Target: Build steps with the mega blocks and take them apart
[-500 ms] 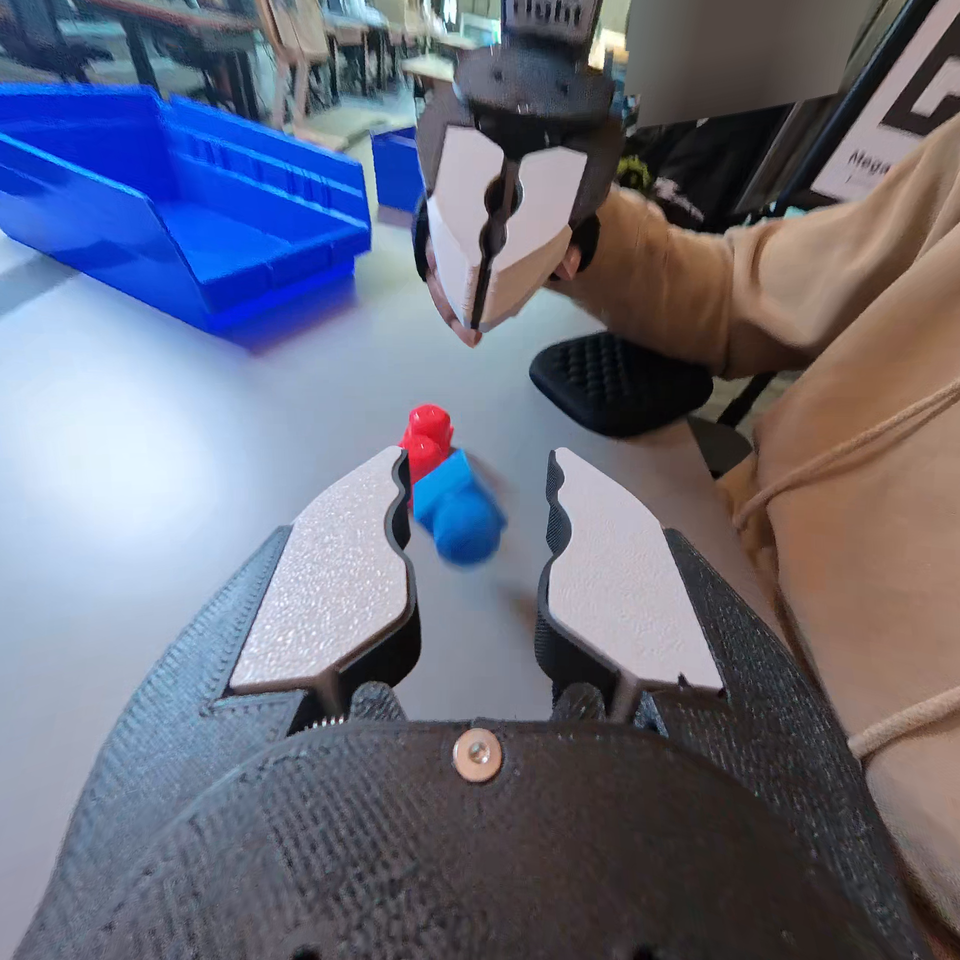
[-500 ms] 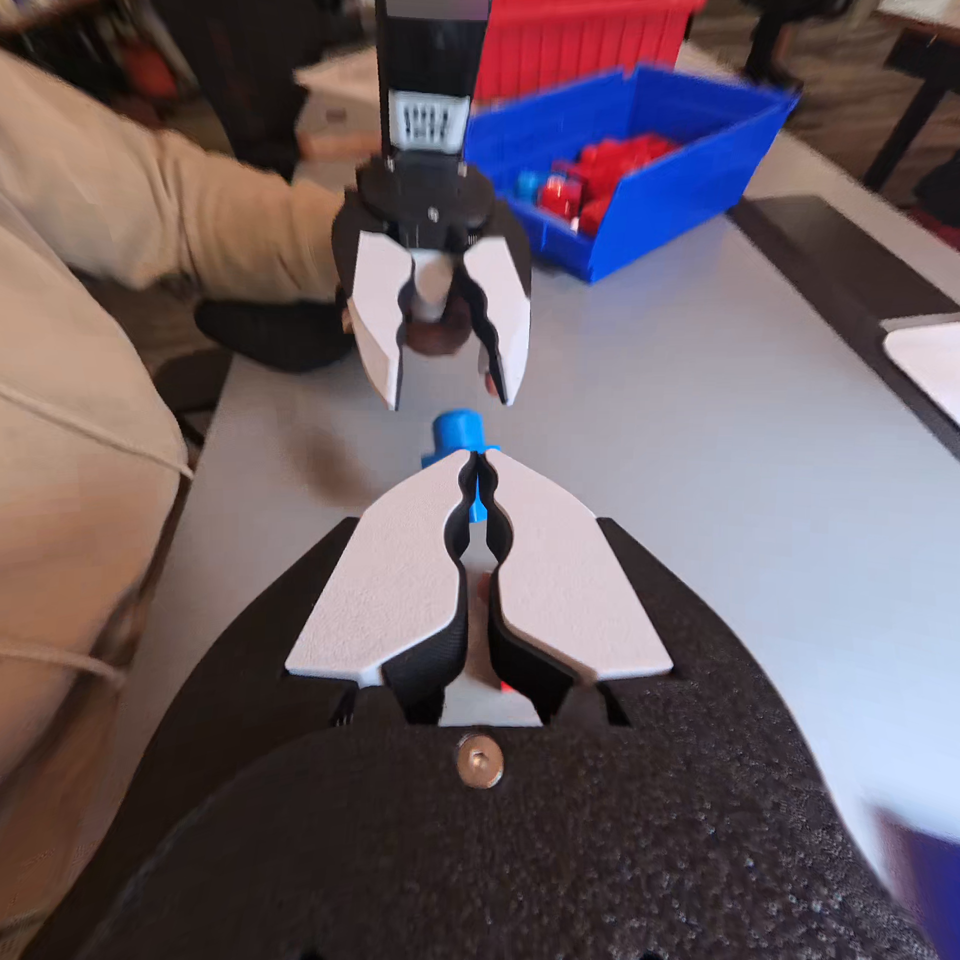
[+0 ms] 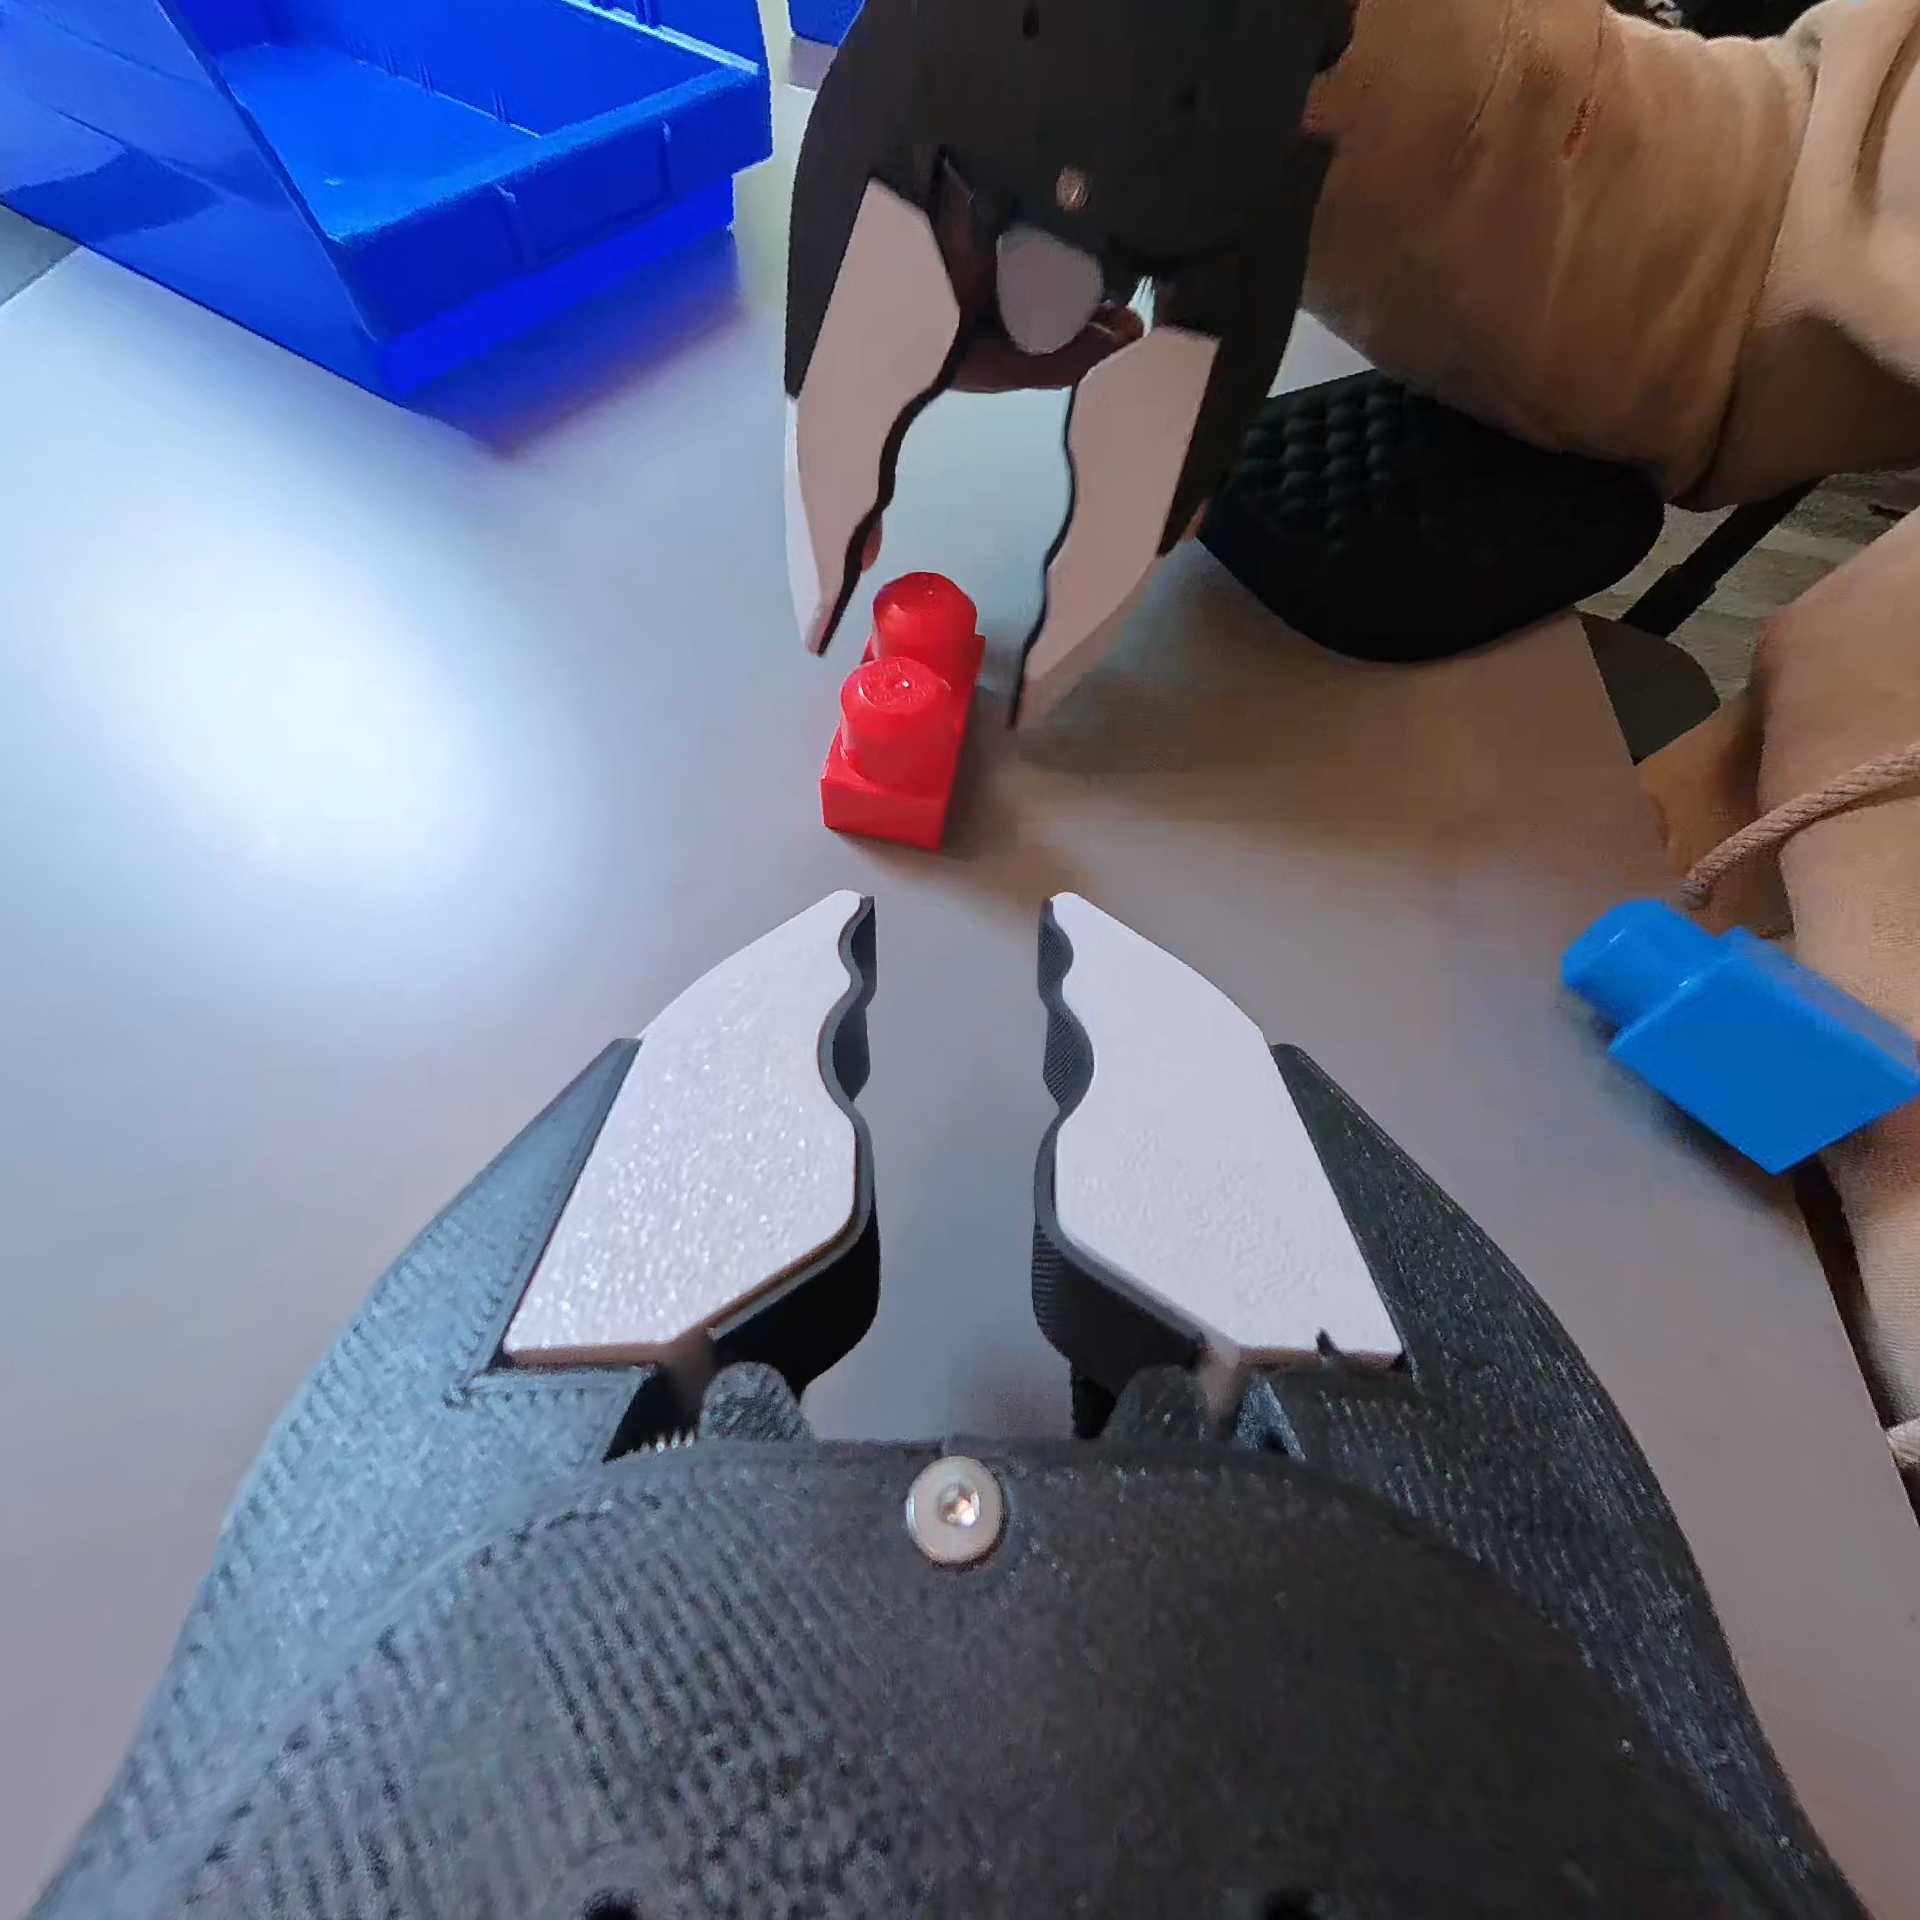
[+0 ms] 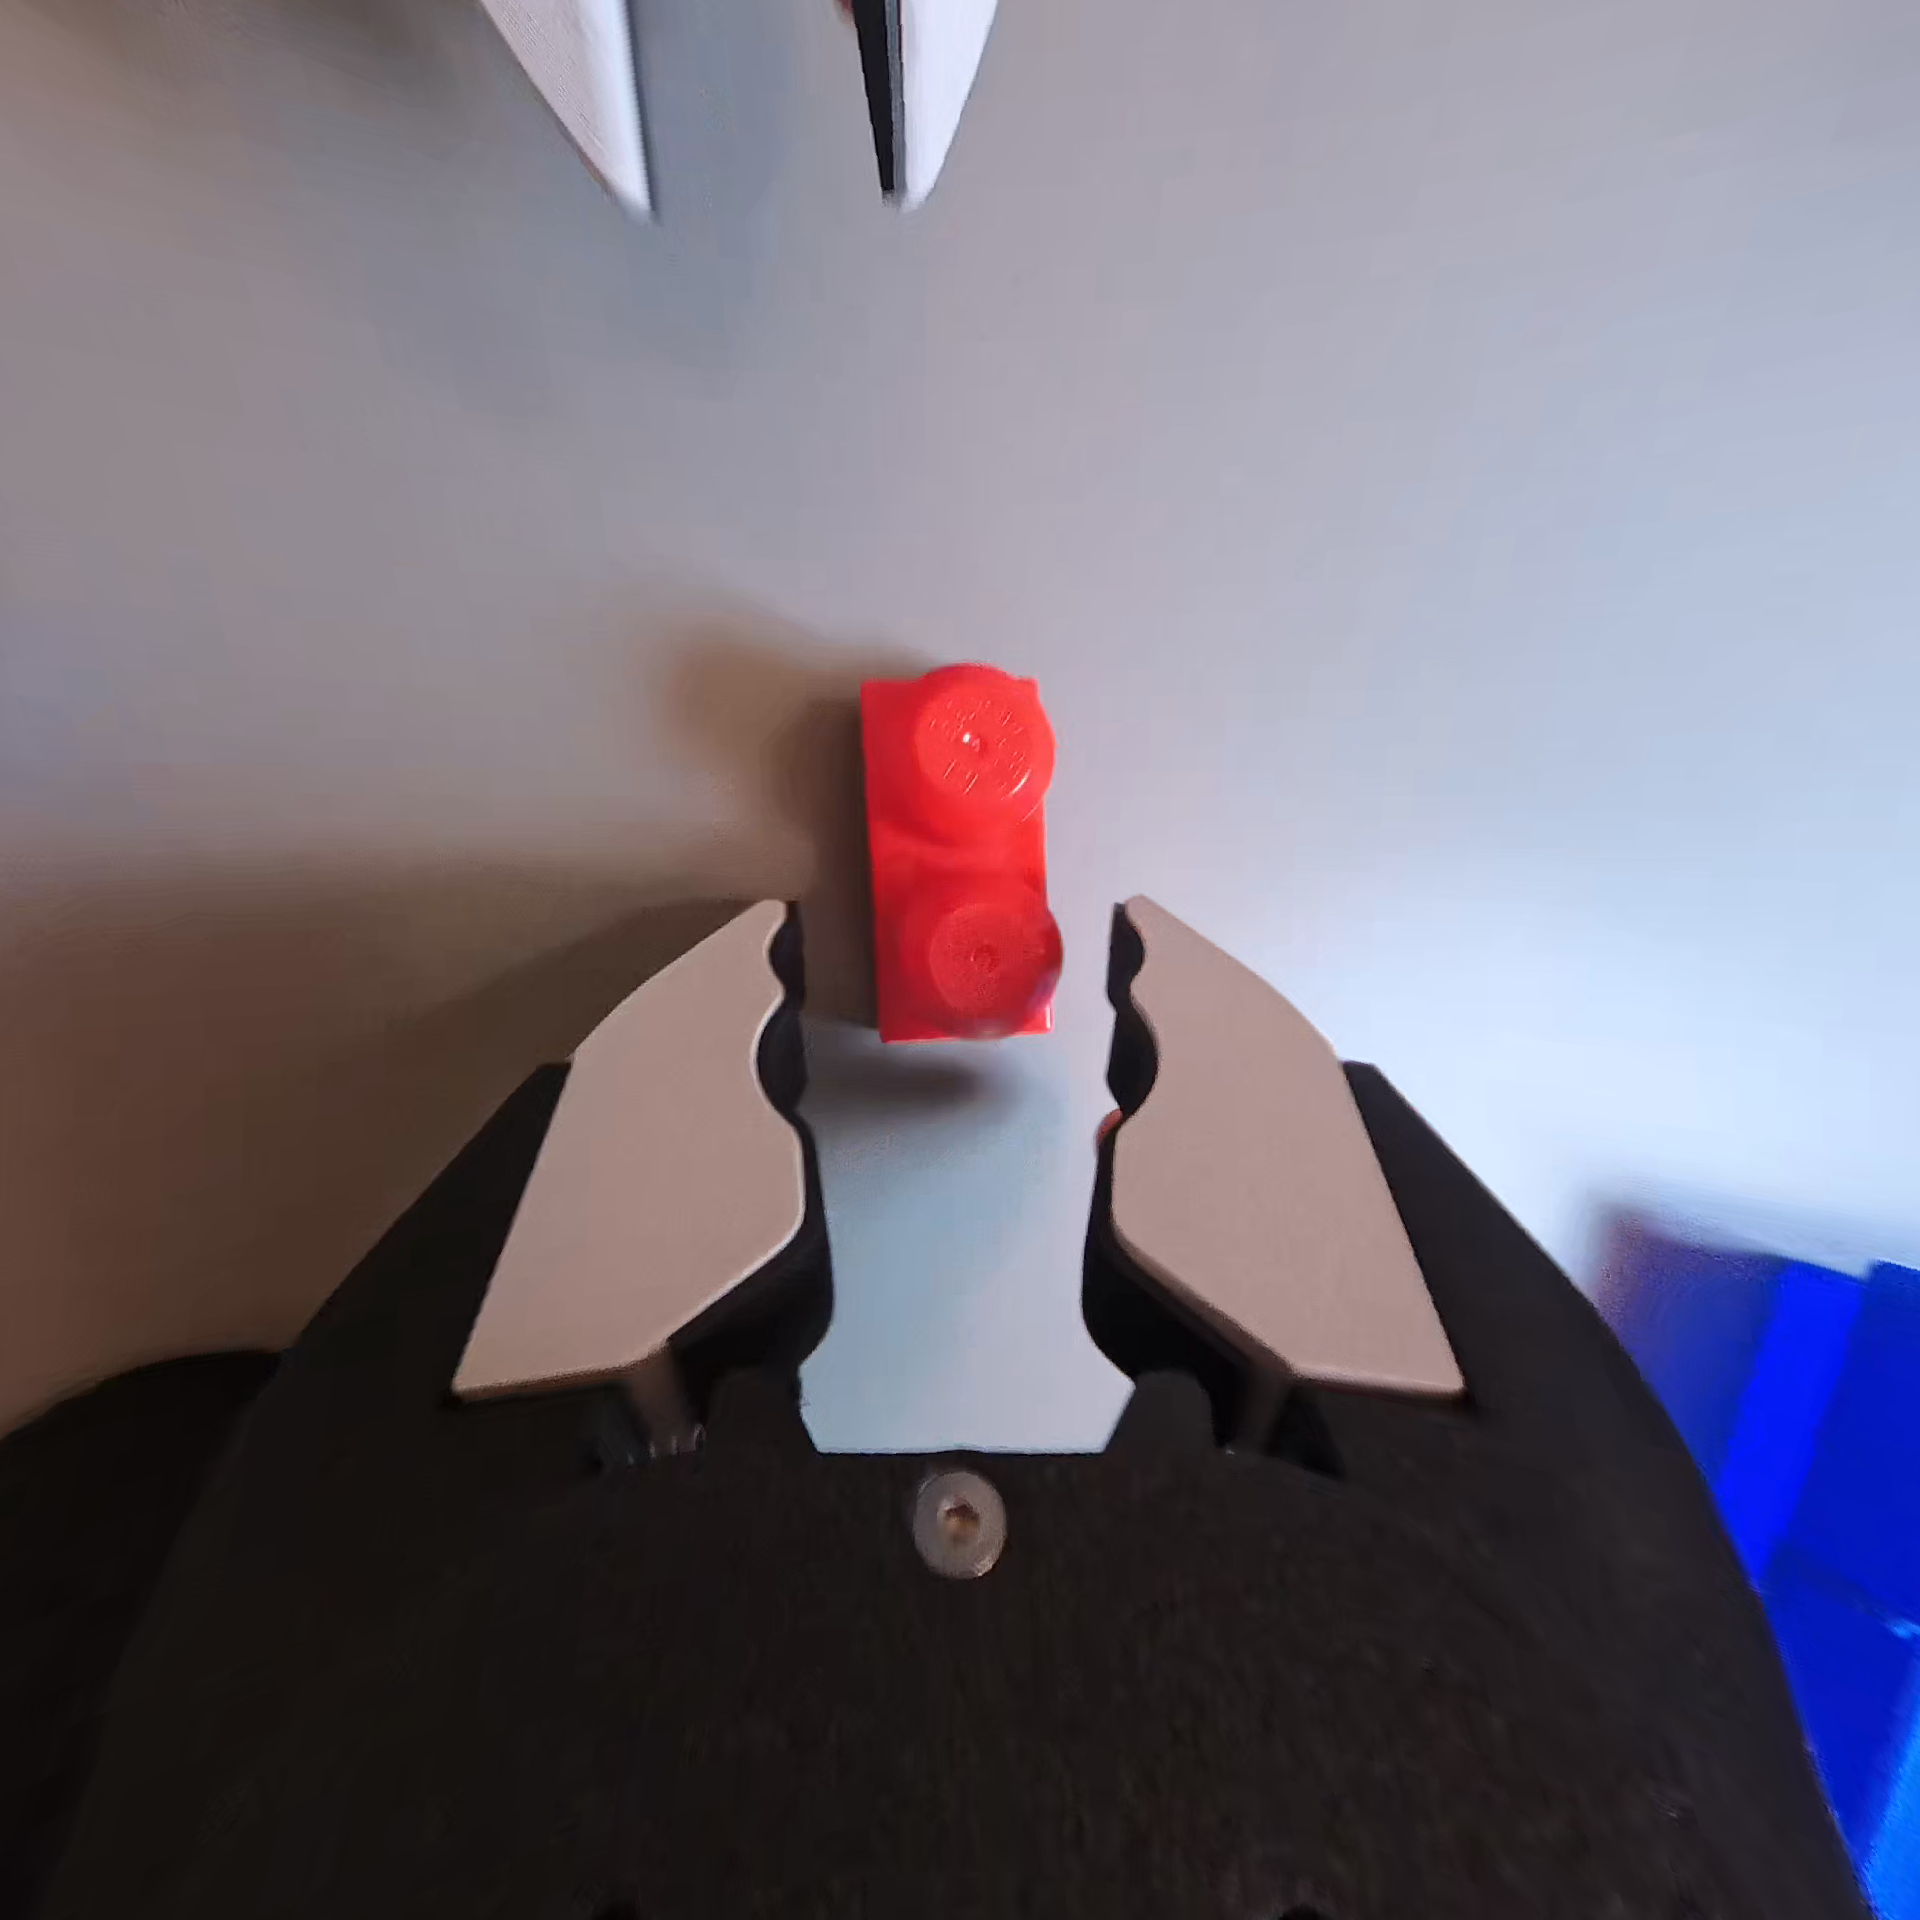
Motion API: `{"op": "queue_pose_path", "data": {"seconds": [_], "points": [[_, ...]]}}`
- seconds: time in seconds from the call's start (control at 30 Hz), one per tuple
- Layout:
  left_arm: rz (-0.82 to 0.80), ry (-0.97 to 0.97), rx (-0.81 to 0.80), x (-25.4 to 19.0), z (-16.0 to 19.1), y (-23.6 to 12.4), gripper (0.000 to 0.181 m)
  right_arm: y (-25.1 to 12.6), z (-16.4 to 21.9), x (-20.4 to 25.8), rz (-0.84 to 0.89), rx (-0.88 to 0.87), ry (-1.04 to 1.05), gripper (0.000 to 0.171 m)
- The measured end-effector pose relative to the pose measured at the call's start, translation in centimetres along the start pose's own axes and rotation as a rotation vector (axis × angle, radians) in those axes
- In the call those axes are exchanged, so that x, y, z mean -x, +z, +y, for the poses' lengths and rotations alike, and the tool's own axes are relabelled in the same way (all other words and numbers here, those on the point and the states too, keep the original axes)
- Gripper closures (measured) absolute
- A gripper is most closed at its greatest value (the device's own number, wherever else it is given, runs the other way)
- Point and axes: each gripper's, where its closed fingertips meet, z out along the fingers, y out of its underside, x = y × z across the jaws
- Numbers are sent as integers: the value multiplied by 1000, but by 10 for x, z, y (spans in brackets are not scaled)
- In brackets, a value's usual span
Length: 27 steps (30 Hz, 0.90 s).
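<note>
So the red two-stud block (image 3: 902, 717) sits upright on the counter (image 3: 364, 831), right gripper (image 4: 954, 935) straddling one end, fingers spread apart. Left gripper (image 3: 956, 920) gapes empty nearby; blue block (image 3: 1745, 1039) lies tipped over off to the side.

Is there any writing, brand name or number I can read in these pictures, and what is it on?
Red block: raised marks moulded into its two stud tops, too small and blurred to read.
Dark item at the top edge of the left wrist view: a scrap of white lettering, cut off, not readable.
Blue block, blue bin, both grippers: no writing shows.
</note>
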Motion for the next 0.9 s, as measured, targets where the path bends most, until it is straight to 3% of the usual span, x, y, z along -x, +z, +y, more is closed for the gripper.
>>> {"op": "queue_pose_path", "data": {"seconds": [0.03, 0.07, 0.13, 0.23, 0.4, 0.53, 0.77, 0.9], "points": [[5, 1, 6, -1, 1, 2, 149, 7, 4, -1, 6, 31, -11, 134], [6, 3, 9, -2, 3, 3, 146, 9, 0, 1, -2, 6, -11, 136], [8, 5, 3, -4, 3, 5, 141, 3, -21, 6, -61, -122, 19, 136], [19, -15, -76, -7, -7, 5, 132, -23, -69, 6, -107, -457, 97, 136], [90, -114, -399, -16, -57, -17, 132, -57, -117, 14, -220, -839, 226, 136], [83, -113, -492, -16, -71, -32, 145, -55, -127, 20, -217, -878, 227, 136], [88, -101, -482, -16, -71, -36, 146, -55, -132, 20, -203, -927, 234, 136], [67, -59, -454, -11, -71, -46, 146, -35, -111, 24, -136, -696, 107, 128]]}}
